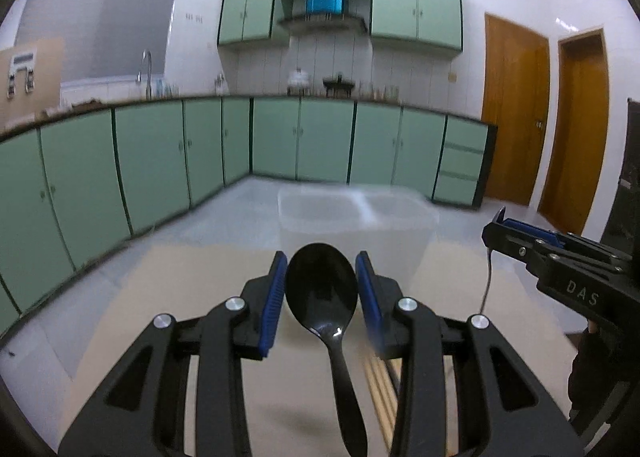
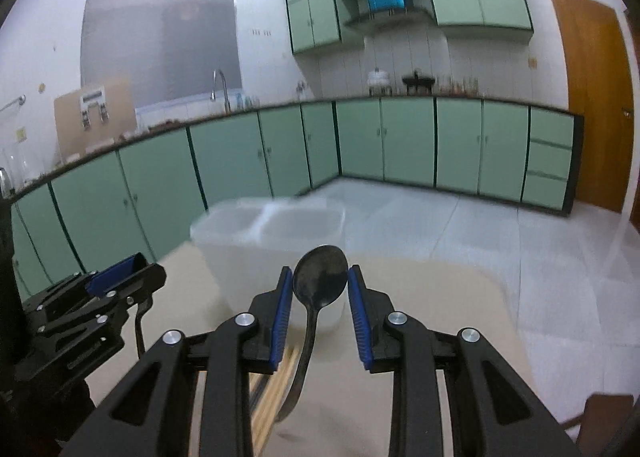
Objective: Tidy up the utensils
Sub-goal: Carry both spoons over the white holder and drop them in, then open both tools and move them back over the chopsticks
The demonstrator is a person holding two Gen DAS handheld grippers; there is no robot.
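Black plastic spoon [image 1: 322, 289] stands bowl-up between the left gripper's [image 1: 322, 289] blue pads [image 1: 272, 299], jaws clenched on it; a second dark spoon [image 2: 320, 279] is grasped likewise by the right gripper [image 2: 320, 289]. Ahead on the beige bench [image 1: 192, 297] sits a translucent two-compartment plastic bin [image 1: 356, 213], directly in line with both spoons. Pale wooden chopsticks [image 1: 380, 389] lie below on the bench

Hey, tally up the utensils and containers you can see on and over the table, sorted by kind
Black spoons: 2, one in the left gripper, one in the right gripper.
Wooden chopsticks: a bundle lying on the table; blurred, cannot count singly.
Clear two-compartment container: 1.
Total: 3, plus the chopstick bundle.
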